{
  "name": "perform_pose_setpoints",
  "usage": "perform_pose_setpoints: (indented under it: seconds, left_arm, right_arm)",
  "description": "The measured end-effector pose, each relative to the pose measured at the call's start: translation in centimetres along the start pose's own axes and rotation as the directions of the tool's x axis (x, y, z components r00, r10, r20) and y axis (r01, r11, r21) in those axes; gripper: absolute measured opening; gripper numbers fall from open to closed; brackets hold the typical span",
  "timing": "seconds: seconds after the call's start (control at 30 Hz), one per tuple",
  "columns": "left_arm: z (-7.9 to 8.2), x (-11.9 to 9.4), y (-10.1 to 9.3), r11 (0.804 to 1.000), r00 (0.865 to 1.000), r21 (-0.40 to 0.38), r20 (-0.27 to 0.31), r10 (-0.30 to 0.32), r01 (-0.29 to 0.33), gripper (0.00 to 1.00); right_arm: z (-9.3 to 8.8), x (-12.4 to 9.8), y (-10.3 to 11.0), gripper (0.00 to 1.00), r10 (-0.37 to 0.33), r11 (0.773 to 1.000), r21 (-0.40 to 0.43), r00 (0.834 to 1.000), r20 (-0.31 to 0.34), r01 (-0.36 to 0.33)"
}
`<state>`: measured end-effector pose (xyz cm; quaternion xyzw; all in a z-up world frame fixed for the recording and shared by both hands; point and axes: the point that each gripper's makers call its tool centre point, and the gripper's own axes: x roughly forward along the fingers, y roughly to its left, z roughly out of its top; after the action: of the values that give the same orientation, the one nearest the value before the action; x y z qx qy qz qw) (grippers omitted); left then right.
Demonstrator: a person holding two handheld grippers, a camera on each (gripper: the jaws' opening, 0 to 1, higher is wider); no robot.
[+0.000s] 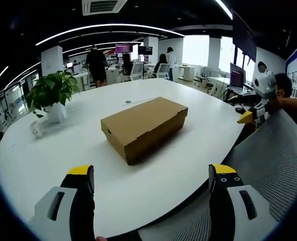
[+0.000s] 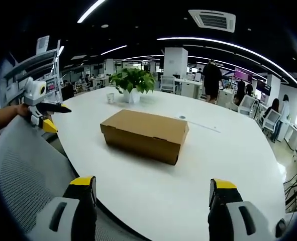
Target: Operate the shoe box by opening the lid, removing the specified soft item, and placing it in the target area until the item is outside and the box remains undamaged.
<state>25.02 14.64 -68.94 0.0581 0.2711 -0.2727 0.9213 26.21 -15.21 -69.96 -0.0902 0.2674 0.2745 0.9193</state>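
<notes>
Lid-opening comes first, and both claws hang back off the near edge of the white oval desk, well apart from the plain brown cardboard shoe box. Left claw released, jaws spread wide; right claw the same, gripping nothing. Best approach, I'd say: one claw steadies the base, the other lifts the lid's front lip gently. Box sits closed mid-desk, corners crisp, undented
</notes>
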Motion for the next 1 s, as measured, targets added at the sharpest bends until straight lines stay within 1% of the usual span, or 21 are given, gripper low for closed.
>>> perform_pose_setpoints:
  seconds: [0.2,0.33,0.43,0.8,1.0]
  left_arm:
    - [0.04,-0.04,0.02,1.000,1.000,-0.011,0.005,0.002,-0.002,0.99]
    - [-0.21,0.05,-0.13,1.000,1.000,-0.005,-0.011,-0.002,0.002,1.00]
    - [-0.09,0.00,-0.04,1.000,1.000,-0.016,-0.003,0.001,-0.001,1.00]
    - [0.12,0.06,-0.21,0.999,1.000,-0.040,0.003,-0.010,0.010,1.00]
    - [0.30,0.00,-0.17,0.999,1.000,-0.035,0.007,-0.004,0.005,1.00]
  right_arm:
    - [-0.03,-0.05,-0.03,0.93,0.000,1.000,0.008,1.000,0.002,0.000]
    - [-0.04,-0.12,-0.25,0.93,-0.009,1.000,0.015,1.000,0.001,0.009]
    - [0.06,-0.12,-0.34,0.93,-0.011,1.000,0.021,1.000,0.006,0.011]
    - [0.30,-0.15,-0.46,0.94,-0.020,1.000,0.000,1.000,0.004,0.020]
    - [0.35,-0.12,-0.41,0.94,-0.017,1.000,-0.002,1.000,0.002,0.017]
